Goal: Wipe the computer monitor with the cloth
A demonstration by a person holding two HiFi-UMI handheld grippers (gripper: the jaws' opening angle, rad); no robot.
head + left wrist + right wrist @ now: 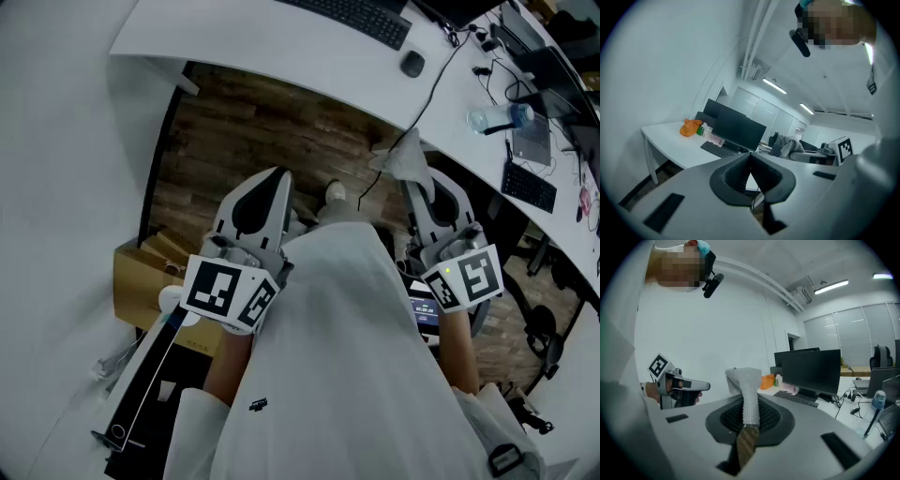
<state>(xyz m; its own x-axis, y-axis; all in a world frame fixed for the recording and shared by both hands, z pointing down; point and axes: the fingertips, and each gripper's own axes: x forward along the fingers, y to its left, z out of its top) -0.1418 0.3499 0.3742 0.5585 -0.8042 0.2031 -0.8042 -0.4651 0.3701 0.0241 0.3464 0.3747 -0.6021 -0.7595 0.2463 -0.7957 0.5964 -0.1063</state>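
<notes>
Grey knit cloth is pinched between the right gripper jaws, free end sticking up past the tips. Left gripper jaws are pressed together on nothing (both grippers sit short of the desk). Monitor stands on the white desk, well apart from the cloth.
</notes>
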